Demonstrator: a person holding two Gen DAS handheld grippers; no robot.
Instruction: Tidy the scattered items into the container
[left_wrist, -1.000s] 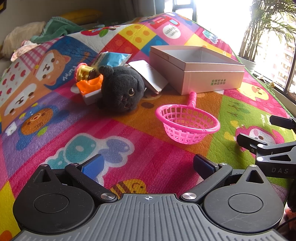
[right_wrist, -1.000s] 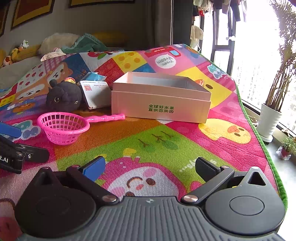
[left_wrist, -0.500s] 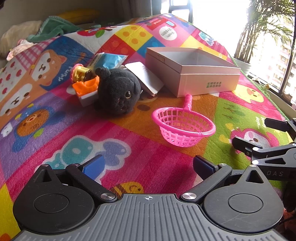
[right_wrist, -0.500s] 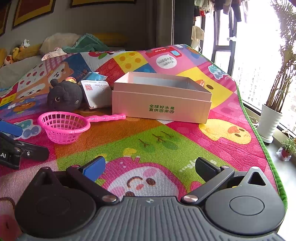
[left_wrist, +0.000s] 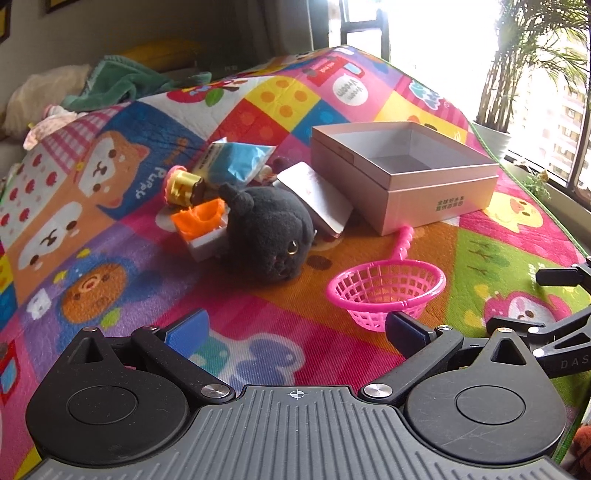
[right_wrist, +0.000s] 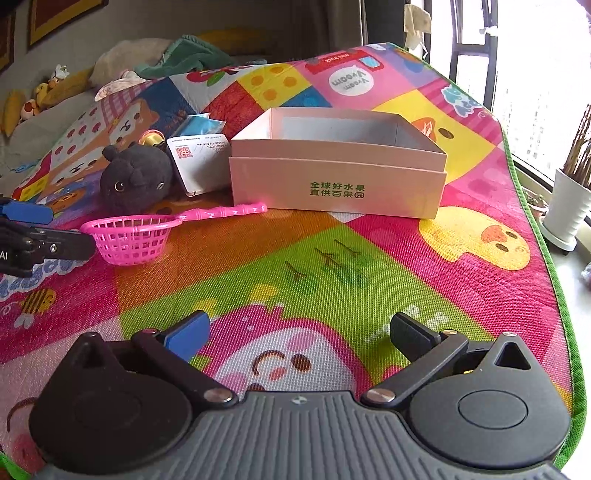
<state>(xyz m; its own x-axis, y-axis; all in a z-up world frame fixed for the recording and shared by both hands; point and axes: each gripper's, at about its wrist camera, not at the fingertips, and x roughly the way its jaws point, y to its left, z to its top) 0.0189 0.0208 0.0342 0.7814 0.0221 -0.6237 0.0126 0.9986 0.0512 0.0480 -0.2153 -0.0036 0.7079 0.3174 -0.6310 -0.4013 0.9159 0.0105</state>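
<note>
A pale pink open box (left_wrist: 436, 195) (right_wrist: 338, 184) stands empty on the colourful play mat. In front of it lies a pink strainer basket (left_wrist: 386, 295) (right_wrist: 129, 238) with its handle toward the box. Left of that sit a black plush toy (left_wrist: 269, 236) (right_wrist: 136, 177), an orange and white toy (left_wrist: 203, 225), a gold and pink toy (left_wrist: 181, 184), a white card (left_wrist: 316, 195) (right_wrist: 199, 162) and a blue packet (left_wrist: 236, 162). My left gripper (left_wrist: 295, 328) is open, low over the mat, just short of the basket. My right gripper (right_wrist: 299, 332) hovers open and empty nearer the mat's front.
The play mat (right_wrist: 332, 266) ends at a green edge (right_wrist: 535, 236) on the right, beside a window and a potted plant (right_wrist: 569, 206). Cushions and a green towel (left_wrist: 125, 81) lie at the mat's far end. Open mat lies between the right gripper and the box.
My left gripper has moved forward and a little right, so the basket and plush now sit closer. The right gripper has crept slightly toward the box.
</note>
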